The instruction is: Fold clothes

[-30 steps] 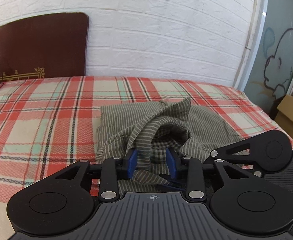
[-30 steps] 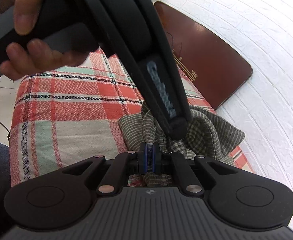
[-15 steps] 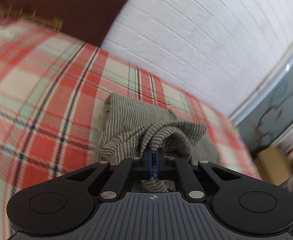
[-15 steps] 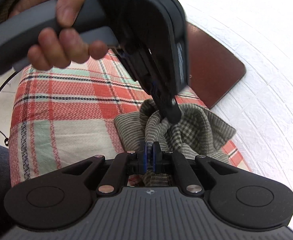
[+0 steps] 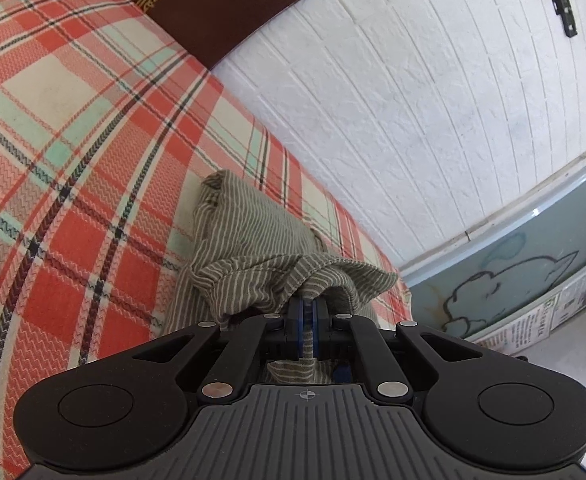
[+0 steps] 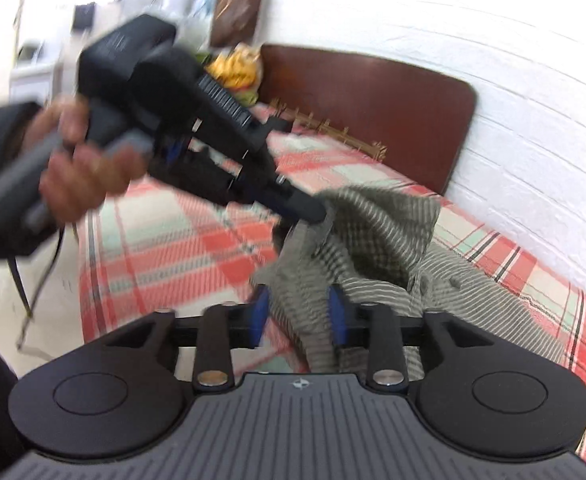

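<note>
Covering the bed (image 5: 73,160), plaid sheet beside white brick wall (image 5: 413,120). Your left gripper (image 5: 308,312) clenched on the striped shirt (image 5: 253,248); right gripper (image 6: 297,314) jaws opening, shirt between them.

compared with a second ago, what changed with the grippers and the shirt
The left gripper was open around a fold of the striped shirt; it has shut on it and lifted that fold, rolling as it went. The right gripper, shut on the shirt a second ago, is opening, with cloth between its pads but no longer pinched. The rest of the shirt still lies on the plaid bedspread.
</note>
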